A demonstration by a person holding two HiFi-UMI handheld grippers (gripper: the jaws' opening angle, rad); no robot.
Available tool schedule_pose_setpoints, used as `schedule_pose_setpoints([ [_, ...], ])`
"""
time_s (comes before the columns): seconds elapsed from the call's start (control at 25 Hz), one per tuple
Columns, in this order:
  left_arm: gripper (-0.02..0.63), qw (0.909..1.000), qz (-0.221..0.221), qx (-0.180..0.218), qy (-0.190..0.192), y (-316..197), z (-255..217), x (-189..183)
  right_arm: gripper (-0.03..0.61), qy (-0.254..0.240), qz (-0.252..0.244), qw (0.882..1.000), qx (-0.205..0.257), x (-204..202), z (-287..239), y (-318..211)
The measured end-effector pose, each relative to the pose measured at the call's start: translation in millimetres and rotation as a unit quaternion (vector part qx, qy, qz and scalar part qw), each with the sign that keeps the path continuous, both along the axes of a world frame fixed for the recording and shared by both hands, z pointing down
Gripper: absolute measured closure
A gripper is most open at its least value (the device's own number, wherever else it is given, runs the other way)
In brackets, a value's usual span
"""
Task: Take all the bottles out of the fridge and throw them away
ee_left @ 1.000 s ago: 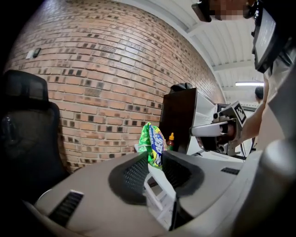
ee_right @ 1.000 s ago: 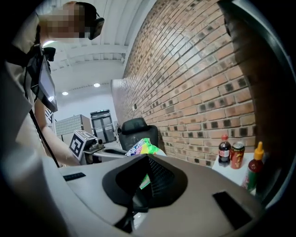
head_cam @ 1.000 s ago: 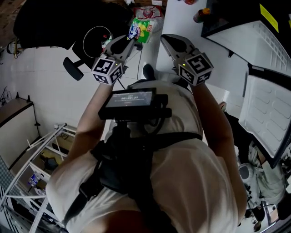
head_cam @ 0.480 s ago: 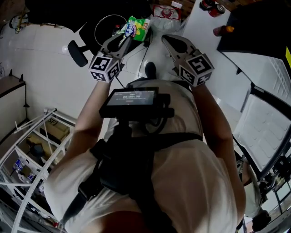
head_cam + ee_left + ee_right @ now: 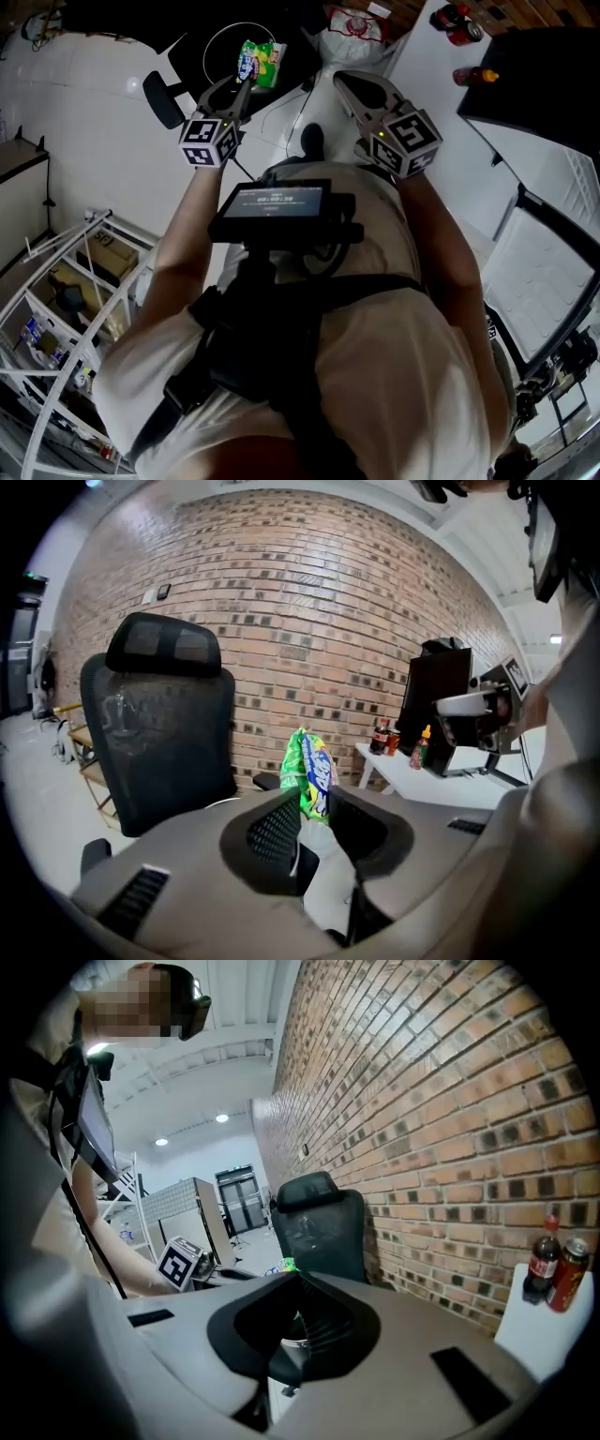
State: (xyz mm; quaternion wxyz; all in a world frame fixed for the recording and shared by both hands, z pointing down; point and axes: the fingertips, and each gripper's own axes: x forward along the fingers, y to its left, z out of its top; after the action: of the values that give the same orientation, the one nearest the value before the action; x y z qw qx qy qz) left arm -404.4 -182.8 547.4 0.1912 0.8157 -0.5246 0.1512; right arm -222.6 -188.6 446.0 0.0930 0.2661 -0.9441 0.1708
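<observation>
— While held out ahead, gripping what with the left gripper (image 5: 312, 803)?
— Pinching a crumpled green plastic bottle with a blue label (image 5: 309, 766), up in front of the black mesh office chair (image 5: 159, 714) and red brick wall (image 5: 309, 621).
— And with the right gripper (image 5: 298, 1288)?
— Nothing; closed tight, empty. Elsewhere, spotting a dark cola bottle (image 5: 538, 1260) and red can (image 5: 568, 1274) side by side on the white table (image 5: 548, 1335).

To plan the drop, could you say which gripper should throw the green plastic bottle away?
Left: the left gripper grips the green plastic bottle; the right gripper is shut and empty.
</observation>
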Motion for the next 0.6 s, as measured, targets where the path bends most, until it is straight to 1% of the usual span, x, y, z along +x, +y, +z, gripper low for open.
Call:
schedule_pose_setpoints([
  [0.12, 0.511, 0.9996, -0.016, -0.018, -0.017, -6, 20, -15, 0.589, 0.002, 0.004, 1.0, -0.006, 2, 4, -4],
  [0.28, 0.511, 0.9972, -0.033, -0.041, -0.053, -25, 45, -34, 0.589, 0.003, 0.011, 1.0, -0.01, 5, 6, -10],
  [0.44, 0.511, 0.9931, -0.039, -0.064, -0.09, -41, 67, -48, 0.589, 0.006, 0.023, 1.0, -0.01, 9, 4, -10],
  [0.56, 0.507, 0.9899, -0.045, -0.08, -0.108, -50, 78, -57, 0.589, 0.007, 0.035, 0.999, -0.012, 14, 2, -11],
  [0.6, 0.496, 0.9888, -0.049, -0.085, -0.112, -53, 81, -59, 0.589, 0.007, 0.039, 0.999, -0.012, 16, 2, -12],
])
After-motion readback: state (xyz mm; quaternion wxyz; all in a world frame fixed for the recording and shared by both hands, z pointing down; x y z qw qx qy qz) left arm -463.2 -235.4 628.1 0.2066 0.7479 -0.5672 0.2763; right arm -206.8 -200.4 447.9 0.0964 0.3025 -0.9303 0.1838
